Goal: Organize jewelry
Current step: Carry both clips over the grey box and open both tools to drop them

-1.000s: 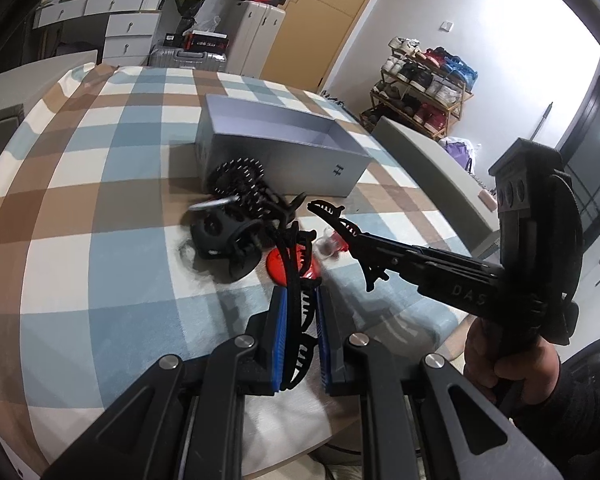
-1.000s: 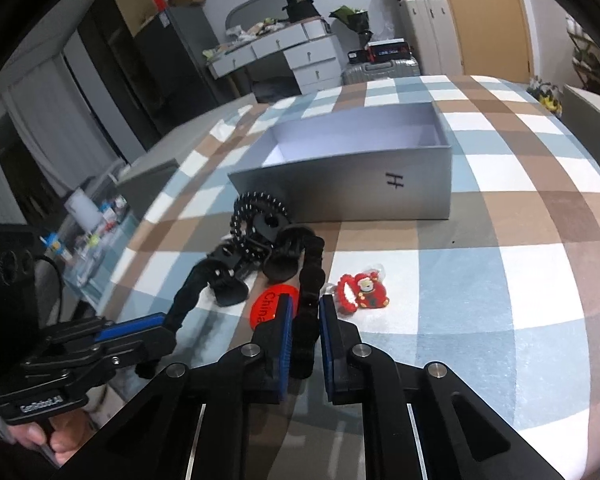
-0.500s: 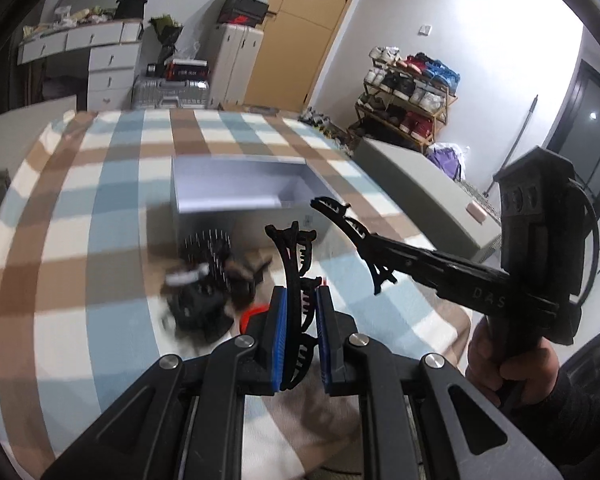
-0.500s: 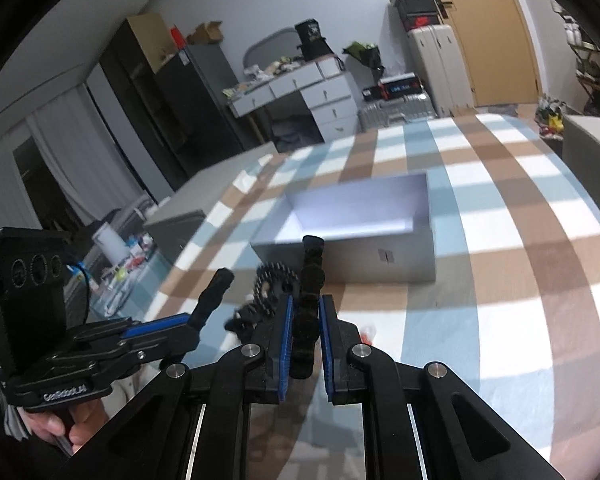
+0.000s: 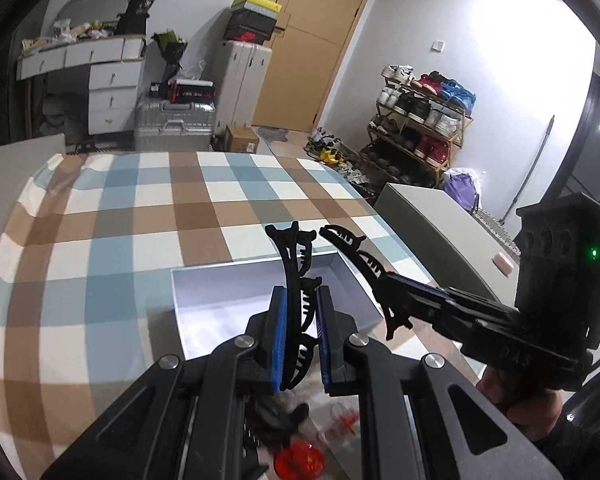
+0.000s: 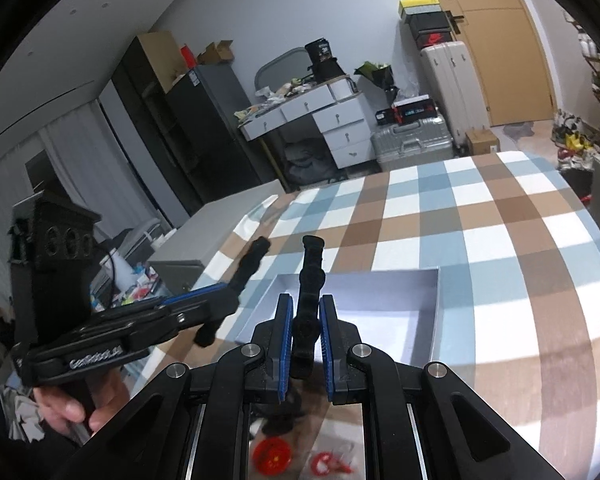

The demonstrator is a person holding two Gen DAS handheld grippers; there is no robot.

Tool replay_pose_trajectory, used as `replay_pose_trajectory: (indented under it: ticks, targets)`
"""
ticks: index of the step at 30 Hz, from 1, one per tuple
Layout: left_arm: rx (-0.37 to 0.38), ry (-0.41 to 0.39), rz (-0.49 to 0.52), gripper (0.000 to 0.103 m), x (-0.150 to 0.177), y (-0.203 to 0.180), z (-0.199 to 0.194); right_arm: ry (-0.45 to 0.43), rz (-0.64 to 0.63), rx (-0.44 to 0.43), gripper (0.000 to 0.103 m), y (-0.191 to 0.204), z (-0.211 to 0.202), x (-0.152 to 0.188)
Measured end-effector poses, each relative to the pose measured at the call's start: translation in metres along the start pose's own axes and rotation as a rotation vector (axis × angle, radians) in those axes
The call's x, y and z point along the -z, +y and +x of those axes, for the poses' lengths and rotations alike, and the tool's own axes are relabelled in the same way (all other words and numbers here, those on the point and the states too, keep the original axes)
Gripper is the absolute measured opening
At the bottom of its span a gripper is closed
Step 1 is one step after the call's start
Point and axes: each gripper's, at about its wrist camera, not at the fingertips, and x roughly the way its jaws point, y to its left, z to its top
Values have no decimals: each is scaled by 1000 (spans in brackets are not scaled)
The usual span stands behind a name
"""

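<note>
My left gripper (image 5: 299, 334) is shut on a black toothed hair clip (image 5: 295, 272) and holds it upright above the open grey box (image 5: 220, 304). My right gripper (image 6: 305, 338) is shut on another black hair clip (image 6: 310, 280), also raised over the box (image 6: 380, 308). The right gripper shows in the left wrist view (image 5: 384, 294), its clip (image 5: 350, 244) sticking out over the box's right side. The left gripper shows in the right wrist view (image 6: 216, 302).
Below the grippers lie a red round badge (image 5: 299, 462), a small red charm (image 6: 328, 465) and black bead pieces (image 5: 276, 412) on the checked tablecloth (image 5: 100, 240). A grey bench (image 5: 432, 220) stands to the right of the table.
Both grippers have risen from the pile with their clips and moved forward over the box. The pile has slid to the bottom of both views.
</note>
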Motion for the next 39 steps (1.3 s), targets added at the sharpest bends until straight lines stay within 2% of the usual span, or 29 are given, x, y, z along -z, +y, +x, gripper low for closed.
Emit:
replay_pose_trajectory:
  ticks: [4,11,23,25,26,27,28,29,30,34,37,39]
  targets:
    - [29,42,4,9,-2,2,15,26,5,-8,12,-8,13,-4]
    - [34,87,-2,9,-3,4,29,68,9,-9,12,-21,31,-1]
    - [53,100,-28,9,-6,4,39,105,24,-11,15,-33,43,6]
    - [34,94,-33,14,-8,6,39,105,30,-5,16,-35,44,5]
    - [7,94,-31,18,-8,5,39,102,29,6,26,-35,44,4]
    - [-10,90,-33,30,-9,7,38,93,22,8,43,-34,42,4]
    - [-7,82,-39,40,-8,8,36,78,16,10,50,-33,39,4]
    - [7,78,-45,43,-8,9,34,61,13,15,56,-34,37,3]
    - [15,75,-46,44,-7,9,32,48,11,17,56,-33,33,3]
    - [-31,57,-12,46,-4,4,21,18,20,25,57,-34,20,3]
    - [-80,33,-2,59,0,2,10,-13,18,45,68,-32,10,3]
    - [-108,13,2,60,2,3,4,-36,9,55,73,-29,2,2]
